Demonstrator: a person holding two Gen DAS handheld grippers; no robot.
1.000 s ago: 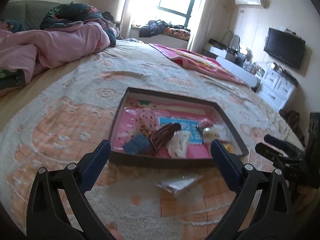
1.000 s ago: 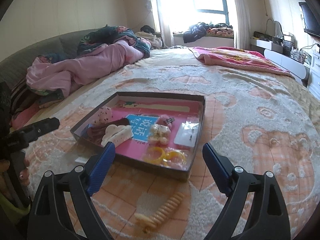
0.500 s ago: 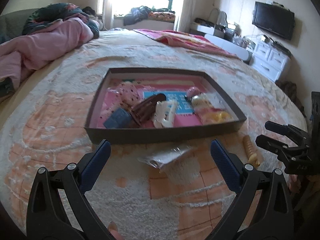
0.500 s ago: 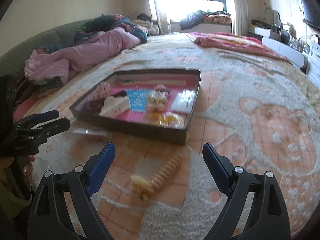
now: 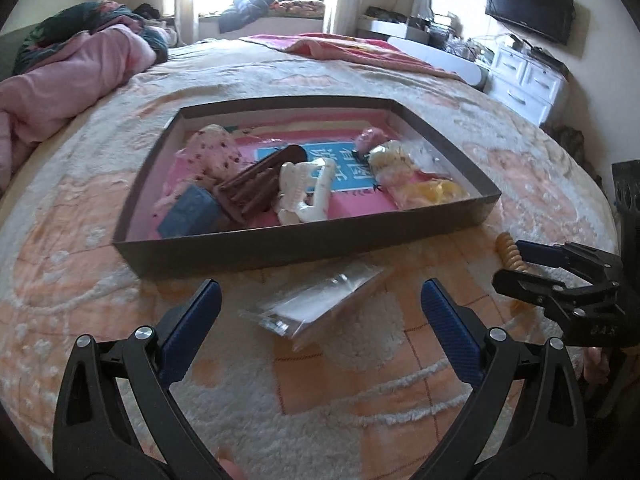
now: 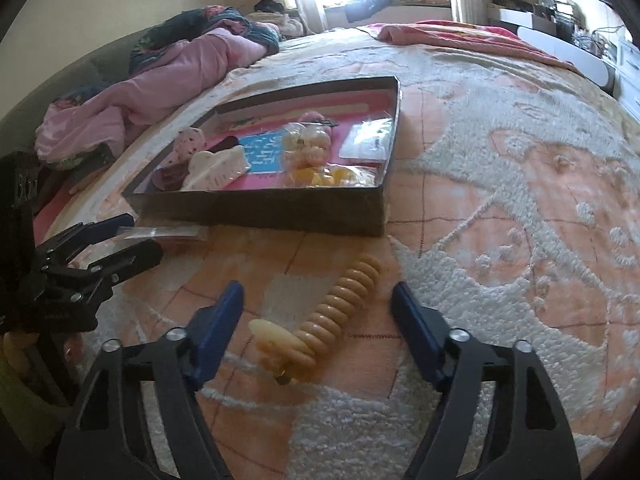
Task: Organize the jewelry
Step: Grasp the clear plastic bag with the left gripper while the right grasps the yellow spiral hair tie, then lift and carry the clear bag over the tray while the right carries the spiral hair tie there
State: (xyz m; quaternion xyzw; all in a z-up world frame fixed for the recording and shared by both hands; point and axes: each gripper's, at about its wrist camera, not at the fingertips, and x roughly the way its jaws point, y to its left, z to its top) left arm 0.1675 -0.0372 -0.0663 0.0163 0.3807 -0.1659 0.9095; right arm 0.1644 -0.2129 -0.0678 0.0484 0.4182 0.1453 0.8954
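- While both grippers hang low over the bed (image 5: 100, 280), the left gripper (image 5: 320, 312) has its jaws spread wide, with nothing pressed between the blue pads.
- Between and just beyond those jaws lies a clear plastic packet (image 5: 320, 304), flat on the fleecy cover and just near of the box.
- The right gripper (image 6: 316, 312) has its jaws closing; a yellow ribbed hair clip (image 6: 328, 320) lies between them, and the pads do not touch it.
- Lengthwise, the clip runs from near left to far right, with its smooth handle end nearest the camera.
- A shallow dark box (image 5: 304, 244) sits on the bed beyond both grippers; its floor is pink with a blue printed panel.
- Inside the box, at the left: a pink spotted fabric piece (image 5: 212, 152), a blue square item (image 5: 188, 212), a brown claw clip (image 5: 256, 184) and a white claw clip (image 5: 308, 188) side by side.
- Inside the box, at the right: yellow rings (image 5: 432, 192), a small pink item (image 5: 368, 138) and clear bagged pieces (image 6: 368, 140).
- In the left wrist view, the right gripper appears at the right edge, beside the far end of the clip.
- A pink quilt (image 5: 68, 76) lies bunched at the far left of the bed.
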